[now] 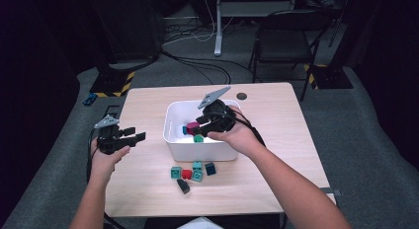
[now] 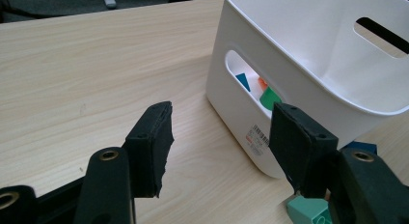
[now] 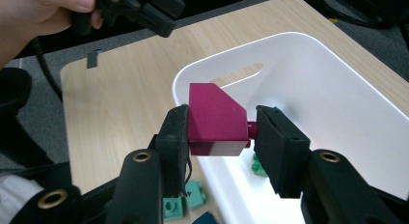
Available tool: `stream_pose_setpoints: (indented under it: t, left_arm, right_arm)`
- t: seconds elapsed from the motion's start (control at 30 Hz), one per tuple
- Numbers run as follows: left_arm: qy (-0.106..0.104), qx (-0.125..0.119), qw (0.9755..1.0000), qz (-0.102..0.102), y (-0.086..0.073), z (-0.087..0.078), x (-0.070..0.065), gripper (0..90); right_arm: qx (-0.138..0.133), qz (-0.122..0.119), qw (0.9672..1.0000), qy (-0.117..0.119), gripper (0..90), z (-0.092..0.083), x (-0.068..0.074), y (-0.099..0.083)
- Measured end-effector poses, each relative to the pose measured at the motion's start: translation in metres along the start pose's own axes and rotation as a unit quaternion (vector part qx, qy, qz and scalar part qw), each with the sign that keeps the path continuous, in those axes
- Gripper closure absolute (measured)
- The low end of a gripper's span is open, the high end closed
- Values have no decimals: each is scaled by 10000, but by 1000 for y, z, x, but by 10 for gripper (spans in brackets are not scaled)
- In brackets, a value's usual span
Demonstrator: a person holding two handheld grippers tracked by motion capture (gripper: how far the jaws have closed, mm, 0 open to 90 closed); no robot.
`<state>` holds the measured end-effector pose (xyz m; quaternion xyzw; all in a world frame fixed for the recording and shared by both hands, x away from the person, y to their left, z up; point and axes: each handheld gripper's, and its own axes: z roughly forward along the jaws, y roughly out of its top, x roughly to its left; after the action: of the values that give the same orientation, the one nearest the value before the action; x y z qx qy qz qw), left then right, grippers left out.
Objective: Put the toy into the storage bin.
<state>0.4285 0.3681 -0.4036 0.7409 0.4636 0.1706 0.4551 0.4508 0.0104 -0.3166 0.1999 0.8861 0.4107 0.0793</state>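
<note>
Spanning most of the high view, the tabletop (image 1: 148, 184) carries a white bin (image 1: 173, 140) near its middle, a little toward the far edge. The work in hand looks like moving toy blocks from the tabletop into that bin, and by my reading it is somewhere around halfway.

Inside the bin, a green block (image 1: 198, 138) and a blue one (image 1: 185, 131) already lie near the wall that faces the person; through the handle slot in the left gripper view, blue, orange and green pieces (image 2: 263, 91) show as well.

Over the bin's opening, the right gripper (image 1: 200, 126) clamps a magenta block (image 3: 214, 121) between its jaws, one pad flat on its side and the other on a stud at the opposite face. It has not yet been let go.

Left of the bin, near the tabletop's left edge, the left gripper (image 1: 134, 135) hangs with its jaws wide and nothing between them.

Still to be collected, between the bin and the near edge: a teal block (image 1: 176, 172), a red block (image 1: 187, 174), a second teal block (image 1: 197, 172), a dark blue block (image 1: 210, 169) and a black block (image 1: 183, 186) nearest the edge.
</note>
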Motion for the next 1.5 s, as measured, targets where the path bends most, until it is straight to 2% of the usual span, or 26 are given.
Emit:
stream_pose_setpoints:
  t: [0.07,0.23,0.43,0.6,0.67,0.7,0.73,0.83,0.93,1.0,1.23,1.4,1.5]
  left_arm:
    - [4,-17,10000,-19,0,0,0,408]
    - [4,-17,10000,-35,0,-1,2,408]
    - [-16,-14,10000,-22,0,-2,3,408]
    - [-4,-42,10000,-51,0,-2,4,409]
    - [-4,-49,10000,-53,0,-2,4,408]
    - [-1,-40,10000,-45,0,-2,4,409]
    - [10,-42,10000,-40,0,-2,4,412]
    - [2,-38,10000,-45,0,-2,4,413]
    - [-19,-38,10000,-53,1,-2,5,413]
    - [-22,-57,10000,-72,1,-3,5,413]
    - [-23,-72,9999,-66,0,-3,6,413]
    - [-21,-83,9999,-75,0,-3,6,413]
    - [-21,-71,9999,-81,0,-2,6,413]
  right_arm:
    - [3,83,10000,-1,563,6,-5,2]
    - [137,110,9998,-136,563,24,-18,7]
    - [127,181,9994,-264,563,46,-36,11]
    - [281,308,9985,-357,563,63,-46,9]
    - [309,316,9983,-375,563,70,-49,8]
    - [281,245,9986,-379,563,74,-52,7]
    - [347,331,9982,-360,563,78,-52,6]
    - [343,283,9982,-401,563,89,-57,4]
    - [304,378,9980,-411,563,99,-63,2]
    - [305,527,9972,-428,563,107,-69,-1]
    - [666,572,9941,-634,563,123,-77,-8]
    - [666,643,9930,-739,530,123,-78,-9]
    - [525,631,9939,-742,506,116,-76,-6]
